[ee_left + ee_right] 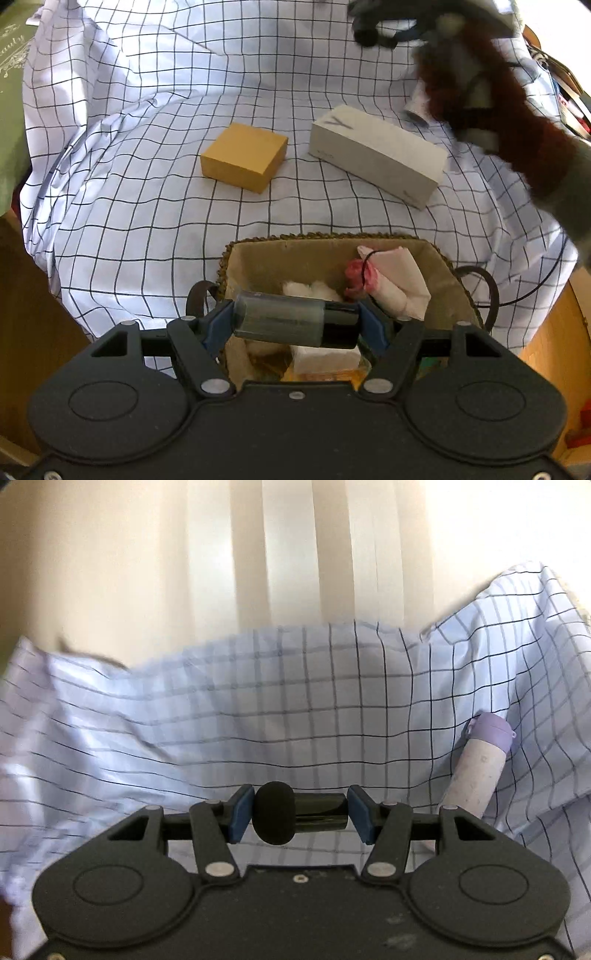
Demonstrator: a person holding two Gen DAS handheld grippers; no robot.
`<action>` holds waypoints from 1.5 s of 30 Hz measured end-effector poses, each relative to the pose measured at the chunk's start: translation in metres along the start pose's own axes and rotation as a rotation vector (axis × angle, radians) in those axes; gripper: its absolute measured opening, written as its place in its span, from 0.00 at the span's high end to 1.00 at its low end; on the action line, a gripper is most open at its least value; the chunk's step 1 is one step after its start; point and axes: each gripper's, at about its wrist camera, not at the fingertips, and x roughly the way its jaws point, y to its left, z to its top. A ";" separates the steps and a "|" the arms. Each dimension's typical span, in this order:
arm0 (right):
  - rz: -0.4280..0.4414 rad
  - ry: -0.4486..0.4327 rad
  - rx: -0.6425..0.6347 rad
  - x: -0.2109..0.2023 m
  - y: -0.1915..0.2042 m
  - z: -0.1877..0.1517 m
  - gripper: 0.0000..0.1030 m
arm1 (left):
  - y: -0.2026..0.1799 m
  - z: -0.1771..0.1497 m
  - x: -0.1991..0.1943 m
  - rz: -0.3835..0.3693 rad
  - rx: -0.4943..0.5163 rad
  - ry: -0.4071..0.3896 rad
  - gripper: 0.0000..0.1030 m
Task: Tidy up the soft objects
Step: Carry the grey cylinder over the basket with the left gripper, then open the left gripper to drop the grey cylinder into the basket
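Black tool (pixel 295 325), blue pads (pixel 218 328)

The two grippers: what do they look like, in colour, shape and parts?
The left gripper and the right gripper look alike: a matte black plastic body with two round raised discs, black jointed links with silver rivets, and blue pads on the fingertips. In the left view, the person's right arm wears a fuzzy reddish-brown sleeve.
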 end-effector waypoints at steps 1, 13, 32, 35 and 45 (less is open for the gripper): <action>0.027 -0.005 0.011 -0.016 -0.004 -0.002 0.47 | -0.001 -0.001 0.000 -0.005 0.005 0.004 0.36; 0.041 0.194 0.012 -0.148 -0.034 -0.087 0.47 | -0.019 0.000 0.011 -0.153 0.076 0.101 0.36; 0.079 0.398 0.002 -0.179 -0.032 -0.140 0.46 | -0.026 0.000 0.014 -0.165 0.068 0.127 0.29; 0.114 0.411 -0.015 -0.179 -0.026 -0.143 0.46 | -0.021 0.001 0.009 -0.115 0.049 0.104 0.28; 0.241 0.426 -0.105 -0.188 -0.001 -0.147 0.44 | -0.005 0.008 0.005 -0.012 -0.018 0.068 0.28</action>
